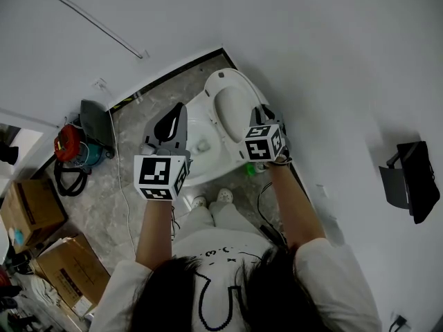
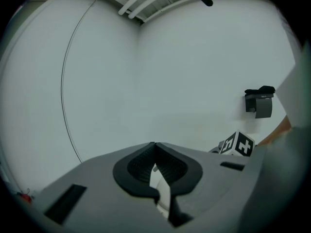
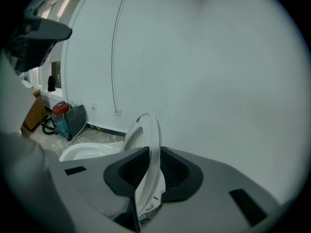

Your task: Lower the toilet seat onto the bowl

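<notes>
The white toilet seat (image 1: 232, 106) stands tilted up over the bowl (image 1: 201, 140), close to the back wall. My right gripper (image 1: 261, 113) is at the seat's right rim. In the right gripper view the seat (image 3: 146, 130) runs edge-on between the dark pads (image 3: 126, 171) of the right gripper (image 3: 154, 152), which close on it, with the bowl (image 3: 87, 152) to its left. My left gripper (image 1: 181, 109) hovers over the bowl's left side. Seen in its own view, the left gripper (image 2: 154, 144) is shut with its tips together and holds nothing.
The toilet sits in a corner between white walls. A red-topped canister (image 1: 67, 142) and a black box (image 1: 95, 120) stand on the tiled floor to the left, with cardboard boxes (image 1: 31, 209) nearer. A black holder (image 1: 408, 178) hangs on the right wall. My feet (image 1: 211, 199) are before the bowl.
</notes>
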Tool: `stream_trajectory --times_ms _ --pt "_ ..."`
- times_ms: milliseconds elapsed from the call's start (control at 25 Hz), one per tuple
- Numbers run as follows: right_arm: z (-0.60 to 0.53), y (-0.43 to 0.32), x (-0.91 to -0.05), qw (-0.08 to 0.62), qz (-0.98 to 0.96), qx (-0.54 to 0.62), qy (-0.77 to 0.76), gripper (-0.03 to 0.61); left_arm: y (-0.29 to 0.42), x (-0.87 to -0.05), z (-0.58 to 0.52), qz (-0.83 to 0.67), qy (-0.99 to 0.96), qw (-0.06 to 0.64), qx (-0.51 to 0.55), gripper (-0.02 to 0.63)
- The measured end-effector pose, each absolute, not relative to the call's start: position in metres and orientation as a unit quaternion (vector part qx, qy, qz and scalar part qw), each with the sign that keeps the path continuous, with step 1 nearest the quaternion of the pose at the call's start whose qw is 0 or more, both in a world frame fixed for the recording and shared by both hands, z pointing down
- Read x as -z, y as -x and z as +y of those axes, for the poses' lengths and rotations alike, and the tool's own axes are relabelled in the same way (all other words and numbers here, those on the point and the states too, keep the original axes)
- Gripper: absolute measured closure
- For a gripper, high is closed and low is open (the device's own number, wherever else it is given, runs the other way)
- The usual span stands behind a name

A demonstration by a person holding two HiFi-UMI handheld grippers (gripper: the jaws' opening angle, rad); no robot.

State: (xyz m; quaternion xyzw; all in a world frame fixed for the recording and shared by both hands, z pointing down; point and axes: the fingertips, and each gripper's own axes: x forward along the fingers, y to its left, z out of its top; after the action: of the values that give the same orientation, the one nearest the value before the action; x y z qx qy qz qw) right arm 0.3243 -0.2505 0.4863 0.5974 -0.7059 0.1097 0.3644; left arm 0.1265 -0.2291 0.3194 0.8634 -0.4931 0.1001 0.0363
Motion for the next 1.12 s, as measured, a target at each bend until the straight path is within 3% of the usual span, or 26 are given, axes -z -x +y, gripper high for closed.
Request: stream_trajectory --times_ms 240,1120 --pt "-0.253 -0.325 -0.489 0.391 -0.694 -0.055 -0.602 0.499 -0.128 -0.323 -0.227 -0.492 -0.864 0.039 -0.100 0.604" --pt "-0.233 -0.274 -0.476 0.370 -0.662 -0.116 -0.641 0.511 -0.060 -0.323 -0.222 -0.439 -0.891 0.055 -0.098 0.604"
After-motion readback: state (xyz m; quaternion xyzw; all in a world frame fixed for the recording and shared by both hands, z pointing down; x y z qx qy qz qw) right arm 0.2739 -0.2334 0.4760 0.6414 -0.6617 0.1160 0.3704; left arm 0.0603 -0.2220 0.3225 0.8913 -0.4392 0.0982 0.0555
